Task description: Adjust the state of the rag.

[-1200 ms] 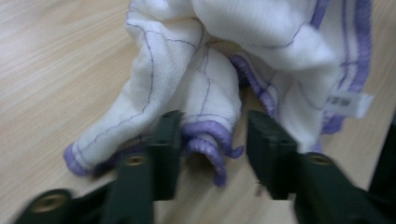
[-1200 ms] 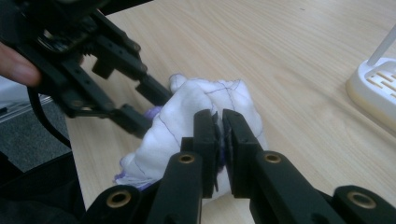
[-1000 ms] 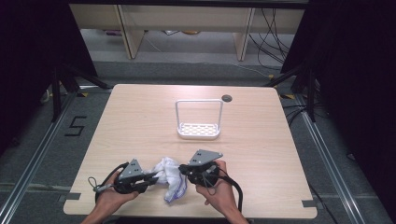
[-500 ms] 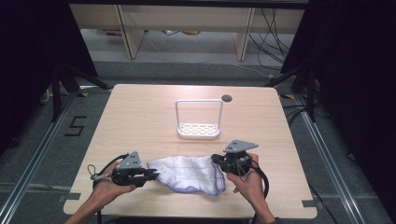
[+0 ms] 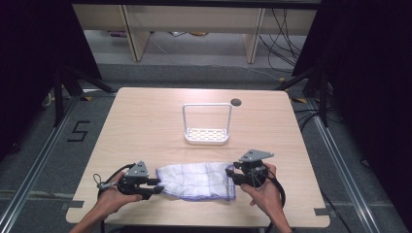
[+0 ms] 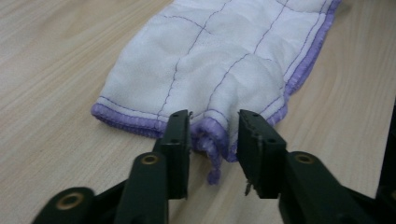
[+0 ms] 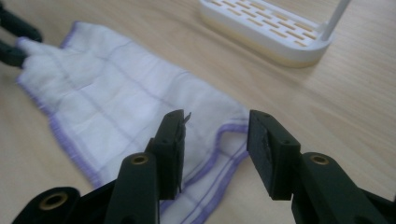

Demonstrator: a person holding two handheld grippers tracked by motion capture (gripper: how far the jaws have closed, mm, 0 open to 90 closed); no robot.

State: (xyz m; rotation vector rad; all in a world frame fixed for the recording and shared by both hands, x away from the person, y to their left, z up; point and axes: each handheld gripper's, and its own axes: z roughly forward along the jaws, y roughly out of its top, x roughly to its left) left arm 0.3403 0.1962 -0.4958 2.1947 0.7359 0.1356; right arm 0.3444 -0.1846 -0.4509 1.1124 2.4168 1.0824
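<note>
While the white cloth (image 5: 197, 180) with purple stitching lies spread flat on the table (image 5: 145, 126) near its front edge, the left tongs (image 5: 154, 187) sit at its left end with jaws parted around a bunched corner. The right tongs (image 5: 230, 174) stand open over its right edge, and a white rack (image 5: 206, 124) stands farther back.

Even overhead light on the table (image 5: 145, 126), dark surrounds at both sides, soft short shadows under the cloth (image 6: 224, 70), mild sheen on wood, rack (image 7: 266, 28) slightly soft in right gripper view, near jaws blurred, high view grainy
</note>
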